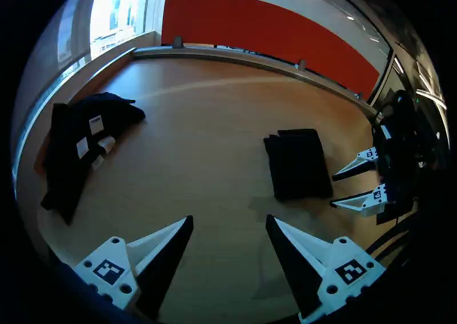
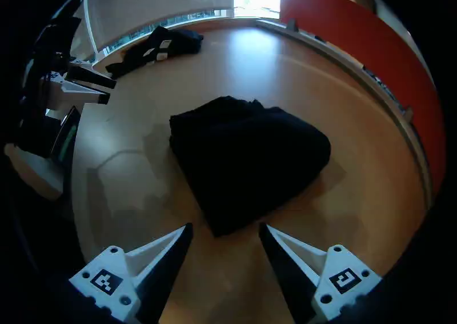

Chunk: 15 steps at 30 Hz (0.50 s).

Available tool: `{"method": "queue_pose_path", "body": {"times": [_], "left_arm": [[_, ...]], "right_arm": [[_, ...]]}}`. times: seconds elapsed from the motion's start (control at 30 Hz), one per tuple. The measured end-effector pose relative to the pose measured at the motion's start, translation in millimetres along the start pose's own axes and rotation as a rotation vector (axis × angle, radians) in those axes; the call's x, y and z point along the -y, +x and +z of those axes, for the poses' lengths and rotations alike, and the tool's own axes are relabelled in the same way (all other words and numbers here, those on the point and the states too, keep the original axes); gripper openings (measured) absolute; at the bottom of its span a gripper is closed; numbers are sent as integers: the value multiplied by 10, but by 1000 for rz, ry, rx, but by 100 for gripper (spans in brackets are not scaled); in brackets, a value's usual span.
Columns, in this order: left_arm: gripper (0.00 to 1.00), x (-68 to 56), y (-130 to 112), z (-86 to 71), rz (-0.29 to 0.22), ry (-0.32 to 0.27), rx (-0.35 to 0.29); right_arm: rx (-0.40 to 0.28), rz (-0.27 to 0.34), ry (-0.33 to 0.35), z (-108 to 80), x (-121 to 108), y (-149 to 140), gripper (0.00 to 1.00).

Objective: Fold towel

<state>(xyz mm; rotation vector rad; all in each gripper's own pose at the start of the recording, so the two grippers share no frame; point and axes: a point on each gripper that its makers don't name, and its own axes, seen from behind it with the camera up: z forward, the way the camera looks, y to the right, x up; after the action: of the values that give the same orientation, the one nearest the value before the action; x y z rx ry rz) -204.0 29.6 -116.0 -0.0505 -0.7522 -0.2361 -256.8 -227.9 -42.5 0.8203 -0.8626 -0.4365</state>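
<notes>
Right tool (image 2: 224, 228), fingers apart, hovers just before the folded black towel (image 2: 251, 152).

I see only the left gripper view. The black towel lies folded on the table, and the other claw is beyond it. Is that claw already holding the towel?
Observer: No. In the right gripper view the right claw is open and empty. The near corner of the towel points into the gap between its fingers, and neither finger presses on it.
Operator: Thank you. Is the fold flat on that side?
Observer: Not quite. From the right gripper view the towel looks humped in the middle, and its far edge is bumpy, not a straight line.
</notes>
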Motion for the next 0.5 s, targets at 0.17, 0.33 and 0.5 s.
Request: {"method": "queue_pose_path", "body": {"times": [0.17, 0.33, 0.5], "left_arm": [[94, -8, -6, 10, 2, -1, 3], [94, -21, -4, 15, 1, -2, 3], [94, -26, -2, 17, 1, -3, 2]], "right_arm": [[1, 14, -6, 20, -21, -22, 80], [-3, 43, -18, 54, -44, -27, 59], [-3, 69, -20, 66, -61, -32, 34]]}}
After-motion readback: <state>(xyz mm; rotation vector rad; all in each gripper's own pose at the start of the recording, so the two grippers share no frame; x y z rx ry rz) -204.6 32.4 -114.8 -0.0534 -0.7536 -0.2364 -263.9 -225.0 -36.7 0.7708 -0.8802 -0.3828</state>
